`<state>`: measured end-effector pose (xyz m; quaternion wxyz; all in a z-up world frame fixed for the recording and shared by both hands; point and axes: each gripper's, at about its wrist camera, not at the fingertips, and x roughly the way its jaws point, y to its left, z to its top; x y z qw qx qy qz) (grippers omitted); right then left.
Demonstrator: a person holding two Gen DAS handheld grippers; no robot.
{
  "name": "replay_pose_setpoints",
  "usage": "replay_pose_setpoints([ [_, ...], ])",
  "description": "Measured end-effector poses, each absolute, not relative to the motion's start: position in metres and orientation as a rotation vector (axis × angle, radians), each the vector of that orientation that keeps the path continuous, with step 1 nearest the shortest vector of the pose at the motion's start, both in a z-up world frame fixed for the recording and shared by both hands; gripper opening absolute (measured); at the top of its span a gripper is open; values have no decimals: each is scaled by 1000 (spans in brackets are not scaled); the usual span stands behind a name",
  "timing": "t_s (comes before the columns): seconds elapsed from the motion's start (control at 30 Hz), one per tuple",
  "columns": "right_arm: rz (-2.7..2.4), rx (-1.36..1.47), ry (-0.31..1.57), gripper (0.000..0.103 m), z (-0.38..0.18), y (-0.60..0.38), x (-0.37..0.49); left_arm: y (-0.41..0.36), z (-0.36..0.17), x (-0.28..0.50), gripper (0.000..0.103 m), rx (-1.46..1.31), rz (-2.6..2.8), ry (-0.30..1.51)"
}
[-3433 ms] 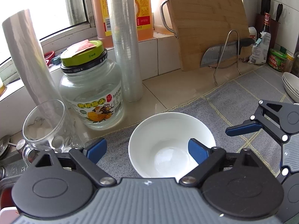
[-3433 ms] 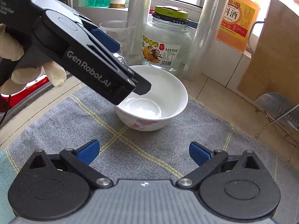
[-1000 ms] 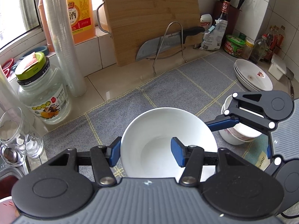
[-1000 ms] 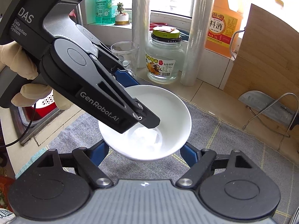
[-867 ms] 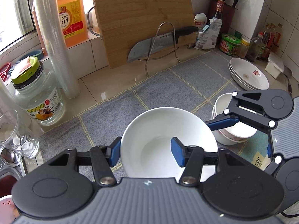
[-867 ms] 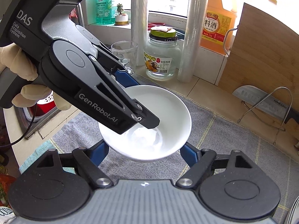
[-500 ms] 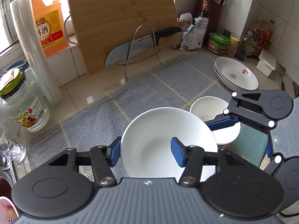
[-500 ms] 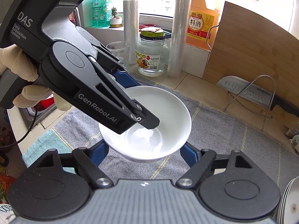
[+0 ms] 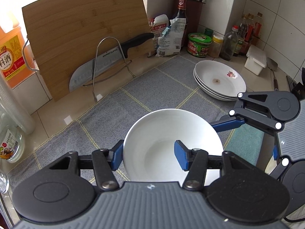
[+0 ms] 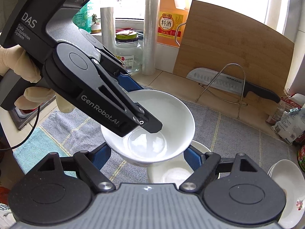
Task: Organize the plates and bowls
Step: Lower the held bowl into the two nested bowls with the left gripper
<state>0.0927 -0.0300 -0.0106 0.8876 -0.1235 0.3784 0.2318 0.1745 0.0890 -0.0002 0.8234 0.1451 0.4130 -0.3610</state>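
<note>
Left gripper [image 9: 148,153]: clenched on the near rim of the white bowl [image 9: 169,133], one blue pad outside the wall and the other inside the hollow.
Right gripper [image 10: 146,157]: its blue pads sat at either side of the bowl's lower wall; whether they pressed on it could not be told, as the bowl hid the contact.
Gloved hand [image 10: 15,63]: wrapped round the handle of the left gripper at the left edge of the right wrist view.
White bowl: held off the counter, mouth up and tilted a little, empty, directly above another bowl [image 10: 171,173].
Other bowl: sat on the mat under the held one, only part of its rim and inside showing in the right wrist view.
Mat [image 9: 122,103]: grey cloth with yellow lines, spread over the counter beneath both grippers.
Plates [image 9: 219,80]: a white stack on the far right part of the mat, well apart from the held bowl, the top one bearing a small red flower mark.
Cutting board [image 9: 83,38]: leaned upright against the wall behind the mat.
Knife [image 9: 106,57]: rested in a wire stand just before the board, black handle pointing right.
Jars and bottles [image 9: 199,44]: crowded in the far corner beyond the plates.
Glass jar [image 10: 127,55]: stood by the window with two film rolls beside it.
</note>
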Motion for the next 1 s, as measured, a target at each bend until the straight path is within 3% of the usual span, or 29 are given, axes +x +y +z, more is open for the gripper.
replay_pose_setpoints([
  [1.0, 416, -207, 861, 86, -30, -78, 96, 34, -33, 186, 55, 343, -850, 921],
])
